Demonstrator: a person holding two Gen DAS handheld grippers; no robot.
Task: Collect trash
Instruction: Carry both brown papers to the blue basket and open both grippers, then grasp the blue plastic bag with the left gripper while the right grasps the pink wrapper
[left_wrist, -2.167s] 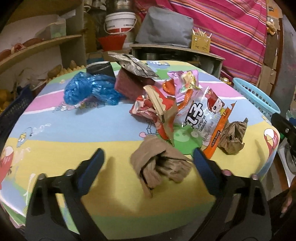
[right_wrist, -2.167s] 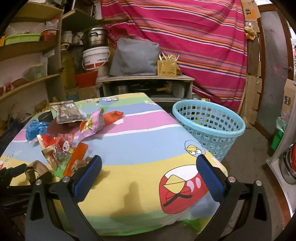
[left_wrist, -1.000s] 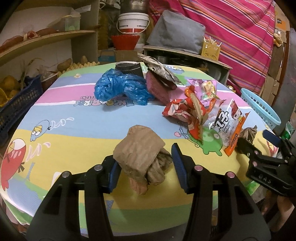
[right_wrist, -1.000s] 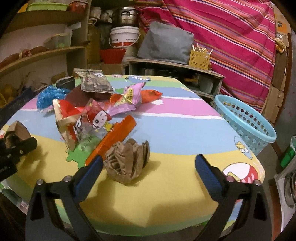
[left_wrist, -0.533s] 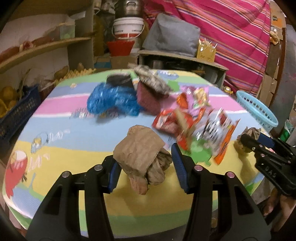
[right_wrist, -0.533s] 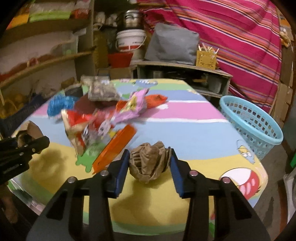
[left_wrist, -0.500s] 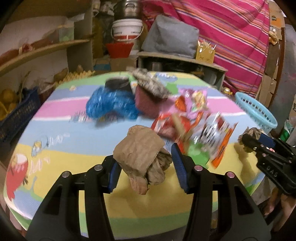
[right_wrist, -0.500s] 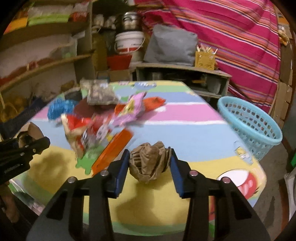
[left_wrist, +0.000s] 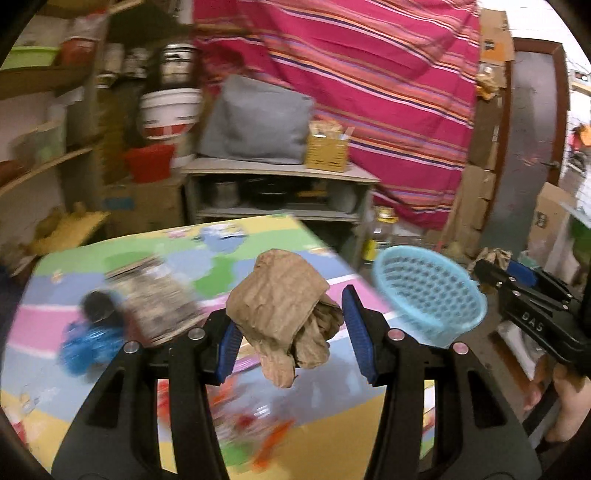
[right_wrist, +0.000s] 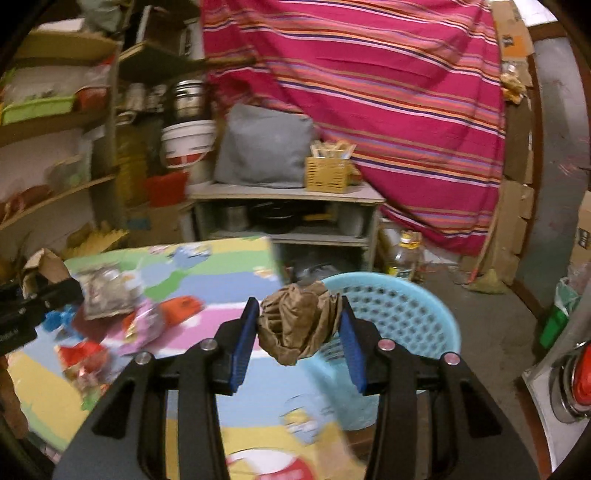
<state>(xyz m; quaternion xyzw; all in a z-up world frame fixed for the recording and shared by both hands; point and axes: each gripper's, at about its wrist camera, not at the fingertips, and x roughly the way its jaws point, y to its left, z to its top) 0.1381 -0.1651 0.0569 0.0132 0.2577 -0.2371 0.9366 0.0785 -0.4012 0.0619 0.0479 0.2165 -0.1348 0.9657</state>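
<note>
My left gripper (left_wrist: 291, 332) is shut on a crumpled brown paper wad (left_wrist: 284, 314), held in the air above the colourful table (left_wrist: 229, 258). My right gripper (right_wrist: 297, 334) is shut on a second crumpled brown paper ball (right_wrist: 299, 325), lifted over the table's right edge just in front of the light blue basket (right_wrist: 399, 317). In the left wrist view that basket (left_wrist: 428, 295) lies to the right, with the right gripper (left_wrist: 495, 267) beyond it. Snack wrappers (right_wrist: 144, 325) and a blue plastic bag (left_wrist: 88, 343) lie blurred on the table.
A grey shelf unit (right_wrist: 288, 218) with pots, a grey cushion (left_wrist: 255, 122) and a yellow box stands behind the table. Wooden shelves (right_wrist: 55, 199) line the left. A striped cloth (right_wrist: 369, 92) hangs at the back. A bottle (right_wrist: 404, 254) stands on the floor near the basket.
The right gripper closed on the paper ball a second ago. Both grippers have since risen off the table and swung right toward the basket, each carrying its paper wad.
</note>
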